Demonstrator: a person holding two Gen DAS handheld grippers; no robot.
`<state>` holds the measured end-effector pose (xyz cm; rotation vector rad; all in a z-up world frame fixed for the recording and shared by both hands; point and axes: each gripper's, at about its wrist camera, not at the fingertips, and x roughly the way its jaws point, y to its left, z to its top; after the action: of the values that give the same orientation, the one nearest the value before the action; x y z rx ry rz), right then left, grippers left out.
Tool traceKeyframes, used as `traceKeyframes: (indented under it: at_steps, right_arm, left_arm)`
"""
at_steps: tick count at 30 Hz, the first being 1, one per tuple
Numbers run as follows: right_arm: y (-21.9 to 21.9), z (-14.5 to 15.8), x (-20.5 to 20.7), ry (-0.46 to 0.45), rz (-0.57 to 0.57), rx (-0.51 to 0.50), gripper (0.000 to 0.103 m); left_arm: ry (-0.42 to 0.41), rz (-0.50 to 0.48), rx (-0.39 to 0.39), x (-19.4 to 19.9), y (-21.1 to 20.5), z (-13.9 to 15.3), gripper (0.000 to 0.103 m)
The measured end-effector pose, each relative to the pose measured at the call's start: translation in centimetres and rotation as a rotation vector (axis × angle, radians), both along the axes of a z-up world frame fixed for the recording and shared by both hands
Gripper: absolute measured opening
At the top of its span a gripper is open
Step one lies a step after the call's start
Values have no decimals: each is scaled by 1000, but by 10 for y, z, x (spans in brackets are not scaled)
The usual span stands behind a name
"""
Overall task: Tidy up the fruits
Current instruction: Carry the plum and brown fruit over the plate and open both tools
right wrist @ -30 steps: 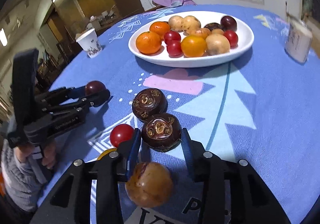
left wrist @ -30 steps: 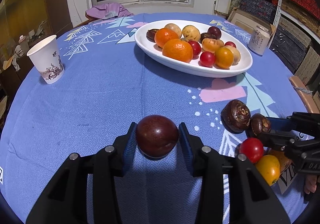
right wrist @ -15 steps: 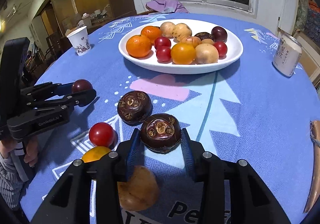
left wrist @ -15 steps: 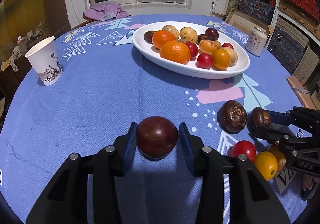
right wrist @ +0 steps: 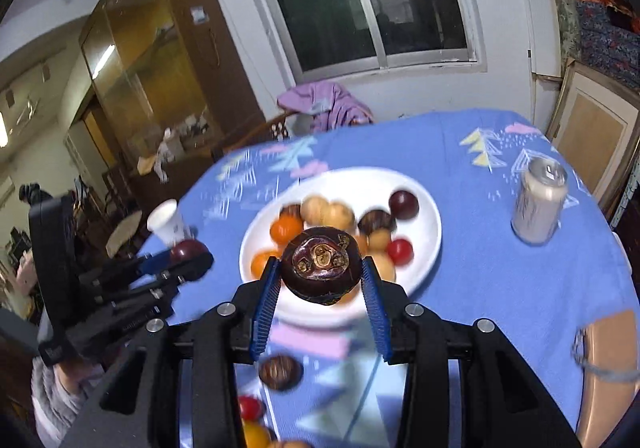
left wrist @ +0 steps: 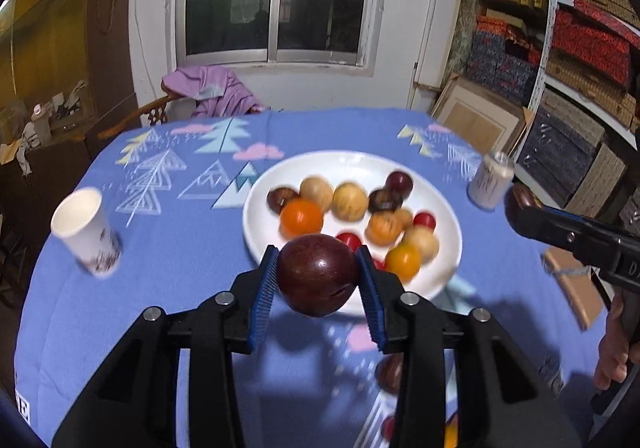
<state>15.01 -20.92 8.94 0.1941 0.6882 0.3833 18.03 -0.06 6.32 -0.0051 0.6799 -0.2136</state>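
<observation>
In the left wrist view my left gripper [left wrist: 318, 280] is shut on a dark red plum [left wrist: 318, 274], held in the air in front of the white oval plate [left wrist: 360, 164] of mixed fruit. The right wrist view shows my right gripper [right wrist: 320, 280] shut on a dark brown mangosteen [right wrist: 320, 268], also lifted, with the plate [right wrist: 424, 248] beyond it. A second mangosteen [right wrist: 280, 370], a red tomato [right wrist: 250, 406] and an orange fruit [right wrist: 256, 434] lie on the blue cloth below. The other gripper [right wrist: 188, 260] with the plum shows at the left.
A paper cup [left wrist: 86, 232] stands on the left of the blue tablecloth [left wrist: 168, 260]. A drinks can [right wrist: 540, 200] stands right of the plate. A flat brown object [right wrist: 608, 368] lies at the right table edge. A chair with purple cloth [left wrist: 212, 88] is behind the table.
Both grippers have risen off the table with their fruit and now look over the plate. The loose fruits on the cloth have dropped low in both views.
</observation>
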Motion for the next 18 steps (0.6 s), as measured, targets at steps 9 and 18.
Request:
traceKeyframes:
  at_steps: [9, 18]
  right_arm:
    - [0, -37, 90, 117, -94, -13, 42]
    - [-2, -80, 128, 193, -128, -50, 42]
  left_arm:
    - [101, -34, 30, 69, -47, -42, 39]
    - [125, -34, -8, 104, -43, -61, 39]
